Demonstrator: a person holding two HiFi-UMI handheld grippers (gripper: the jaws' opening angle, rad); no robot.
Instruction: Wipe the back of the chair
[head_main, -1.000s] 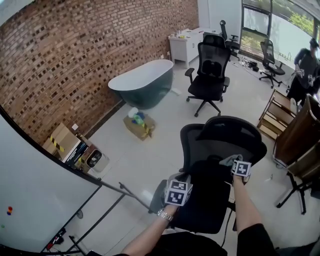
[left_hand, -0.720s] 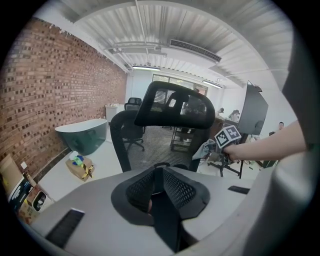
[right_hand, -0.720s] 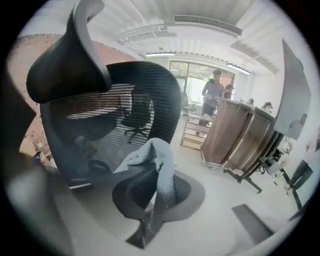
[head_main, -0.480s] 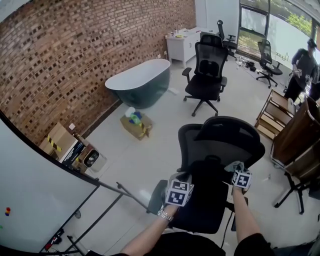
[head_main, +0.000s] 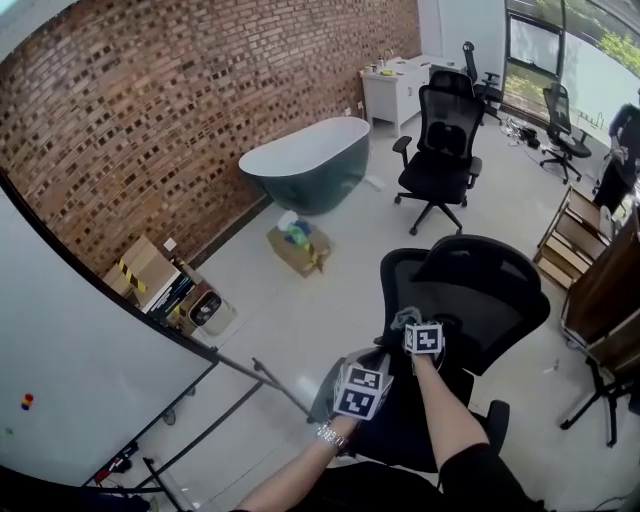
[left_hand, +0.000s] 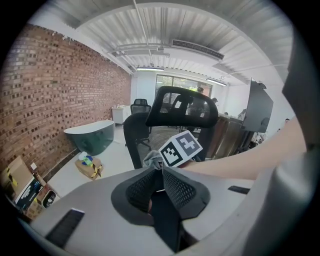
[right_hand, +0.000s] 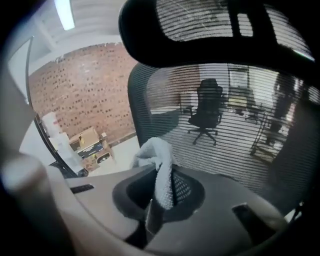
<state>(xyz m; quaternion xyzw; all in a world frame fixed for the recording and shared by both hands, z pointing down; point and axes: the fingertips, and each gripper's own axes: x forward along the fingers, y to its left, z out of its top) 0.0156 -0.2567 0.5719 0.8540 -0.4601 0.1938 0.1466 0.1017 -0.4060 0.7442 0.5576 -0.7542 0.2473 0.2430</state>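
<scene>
While held at the left edge of the back (right_hand: 225, 125), could lose the cloth (right_hand: 159, 165): pinched by a single fold in the right claw (right_hand: 161, 181), jaws closed hard on it, remainder bunched loose above the tips. Probable cause: snagging or drag on the open mesh during a stroke. Contact with the mesh not certain from here. Could also run off that left edge and wipe air, given so little back left on that side. Could push or swivel the chair (head_main: 485, 290) away under pressure; nothing seen bracing it. No help from the left claw (left_hand: 161, 172): jaws shut together, nothing between, low by the back's lower left corner, contact unclear. Risk of skipping the headrest (right_hand: 210, 30) if kept at this height. All judged, not observed.

Against a second ago: right claw and cloth carried from the back's right edge across to its left. Left claw roughly where it was. Head view swung slightly, tub (head_main: 305, 160) and far chair (head_main: 440, 150) now further right in frame.
</scene>
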